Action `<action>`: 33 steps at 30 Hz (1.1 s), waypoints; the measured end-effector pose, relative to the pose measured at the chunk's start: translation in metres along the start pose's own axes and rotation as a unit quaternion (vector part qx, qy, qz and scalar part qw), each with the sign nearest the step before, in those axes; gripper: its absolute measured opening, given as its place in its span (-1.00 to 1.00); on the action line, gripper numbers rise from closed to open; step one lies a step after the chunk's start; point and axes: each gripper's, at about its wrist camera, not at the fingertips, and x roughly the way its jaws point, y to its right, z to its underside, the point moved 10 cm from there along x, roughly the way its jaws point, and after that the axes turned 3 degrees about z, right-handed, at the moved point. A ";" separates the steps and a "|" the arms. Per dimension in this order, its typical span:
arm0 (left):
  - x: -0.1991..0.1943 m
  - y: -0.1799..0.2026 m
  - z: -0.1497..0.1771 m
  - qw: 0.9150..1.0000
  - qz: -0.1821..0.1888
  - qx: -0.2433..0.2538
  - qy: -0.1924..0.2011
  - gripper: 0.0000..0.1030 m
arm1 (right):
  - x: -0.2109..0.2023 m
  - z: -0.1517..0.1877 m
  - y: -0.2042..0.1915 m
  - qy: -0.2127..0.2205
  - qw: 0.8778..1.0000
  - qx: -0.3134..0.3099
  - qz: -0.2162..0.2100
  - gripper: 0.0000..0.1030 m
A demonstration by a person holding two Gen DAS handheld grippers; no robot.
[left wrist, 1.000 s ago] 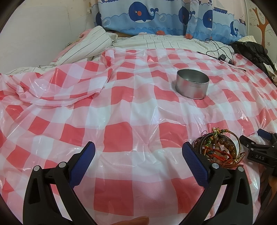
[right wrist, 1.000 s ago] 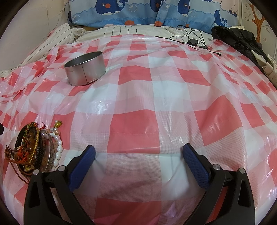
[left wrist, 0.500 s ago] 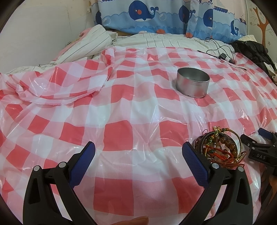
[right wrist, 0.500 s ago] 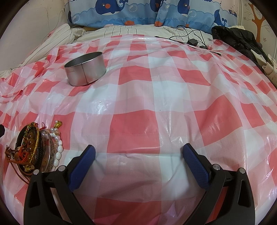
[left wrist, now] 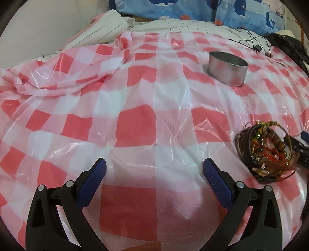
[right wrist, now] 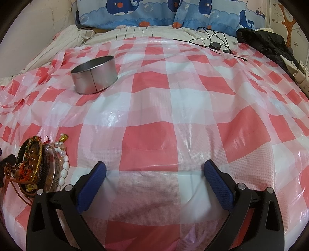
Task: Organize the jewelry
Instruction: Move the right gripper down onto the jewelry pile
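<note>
A heap of beaded and braided bracelets (left wrist: 265,151) lies on the red-and-white checked plastic sheet at the right of the left wrist view. The same jewelry pile (right wrist: 39,167) sits at the far left of the right wrist view, with a white pearl string along its right side. A round silver tin (left wrist: 227,68), open at the top, stands farther back; the tin (right wrist: 94,77) shows at upper left in the right wrist view. My left gripper (left wrist: 154,172) is open over bare sheet, left of the pile. My right gripper (right wrist: 154,175) is open too, right of the pile.
Crumpled folds of the checked sheet (left wrist: 63,77) rise at the left. A black cable with a charger (right wrist: 214,43) and a dark garment (right wrist: 264,43) lie at the back right. A whale-print pillow (right wrist: 154,11) lines the far edge.
The left gripper has moved forward and a bit left, so the tin and the bracelet pile sit nearer and more to the right. The right gripper has not moved.
</note>
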 end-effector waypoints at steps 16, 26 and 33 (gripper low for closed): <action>-0.021 -0.011 -0.024 0.997 0.031 -0.048 0.056 0.88 | -0.044 -0.026 -0.020 0.061 0.990 0.038 -0.119 0.89; -0.028 0.004 -0.030 0.997 0.040 -0.011 0.060 0.88 | -0.054 -0.021 -0.090 0.035 0.975 -0.047 -0.215 0.78; -0.032 0.006 -0.027 0.997 0.049 -0.010 0.063 0.88 | -0.042 -0.012 -0.107 -0.001 0.967 -0.046 -0.250 -0.38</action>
